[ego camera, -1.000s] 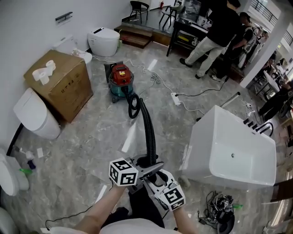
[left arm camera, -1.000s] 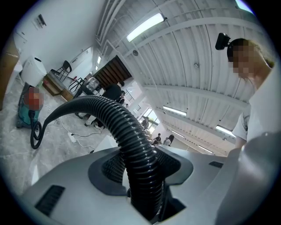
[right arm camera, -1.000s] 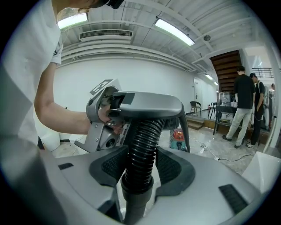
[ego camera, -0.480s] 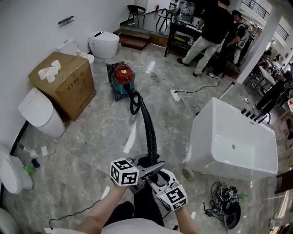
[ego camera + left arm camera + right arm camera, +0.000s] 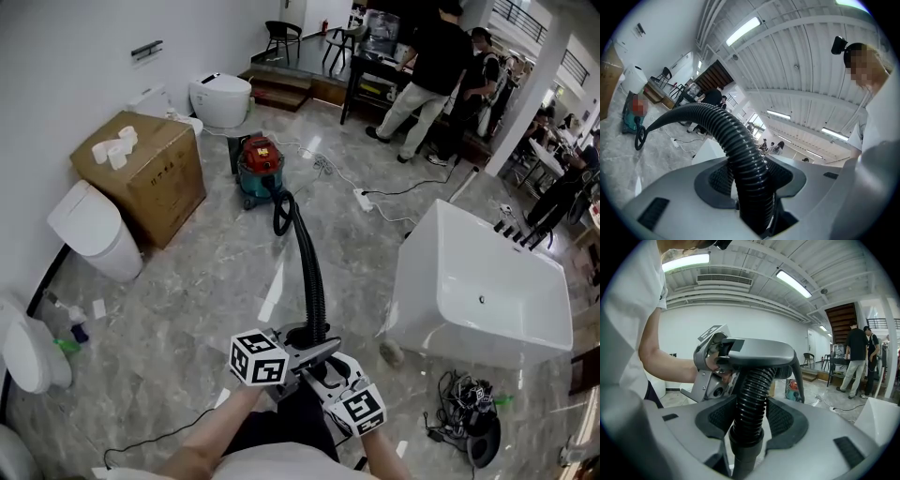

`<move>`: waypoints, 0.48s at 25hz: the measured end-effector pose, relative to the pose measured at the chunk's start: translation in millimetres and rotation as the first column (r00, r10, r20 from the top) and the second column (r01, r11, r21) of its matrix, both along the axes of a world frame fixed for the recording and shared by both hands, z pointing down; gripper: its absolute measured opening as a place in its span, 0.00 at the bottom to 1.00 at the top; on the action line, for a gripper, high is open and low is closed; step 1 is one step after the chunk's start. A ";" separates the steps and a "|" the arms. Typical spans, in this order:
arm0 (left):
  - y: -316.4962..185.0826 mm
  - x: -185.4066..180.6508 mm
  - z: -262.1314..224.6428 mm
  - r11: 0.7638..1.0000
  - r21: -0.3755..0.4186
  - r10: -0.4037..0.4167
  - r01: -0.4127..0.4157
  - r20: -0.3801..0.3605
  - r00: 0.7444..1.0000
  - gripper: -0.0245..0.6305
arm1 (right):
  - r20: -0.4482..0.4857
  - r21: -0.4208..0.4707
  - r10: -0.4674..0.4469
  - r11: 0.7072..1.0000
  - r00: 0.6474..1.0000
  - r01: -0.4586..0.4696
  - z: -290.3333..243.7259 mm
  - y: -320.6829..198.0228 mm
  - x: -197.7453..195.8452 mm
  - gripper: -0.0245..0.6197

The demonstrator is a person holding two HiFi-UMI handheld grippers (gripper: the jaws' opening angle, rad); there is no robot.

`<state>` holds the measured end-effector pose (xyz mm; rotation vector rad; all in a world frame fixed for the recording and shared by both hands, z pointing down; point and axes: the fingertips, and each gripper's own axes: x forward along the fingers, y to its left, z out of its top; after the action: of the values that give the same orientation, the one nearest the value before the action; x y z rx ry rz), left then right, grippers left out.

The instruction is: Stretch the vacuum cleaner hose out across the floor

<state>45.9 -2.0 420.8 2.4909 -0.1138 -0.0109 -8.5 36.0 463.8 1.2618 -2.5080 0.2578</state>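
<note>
Hose [image 5: 308, 267] axis runs toward 12 o'clock from us to the red canister vacuum [image 5: 260, 167]. We have left gripper [image 5: 302, 345] and right gripper [image 5: 322, 364] both clamped on its near end, left one ahead.

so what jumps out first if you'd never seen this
A black ribbed hose runs down the floor from the red and teal vacuum cleaner to the left gripper and right gripper, both shut on its near end at bottom centre. A big white bathtub stands at right.
</note>
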 end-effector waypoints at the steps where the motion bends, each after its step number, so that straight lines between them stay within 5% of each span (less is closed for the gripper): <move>1: 4.6 -3.0 -0.1 1.000 0.002 0.002 -0.002 -0.001 1.000 0.33 | 0.000 0.003 0.001 1.000 1.000 -0.001 -0.3 4.4 -2.9 0.34; 12: 56.5 -45.9 -1.1 1.000 0.004 0.001 -0.001 -0.017 1.000 0.33 | -0.002 0.013 0.002 1.000 1.000 -0.002 -0.5 56.4 -45.2 0.34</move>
<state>0.0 54.6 419.7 2.4942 -0.1055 -0.0316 -53.7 92.4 463.2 1.2695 -2.5110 0.2407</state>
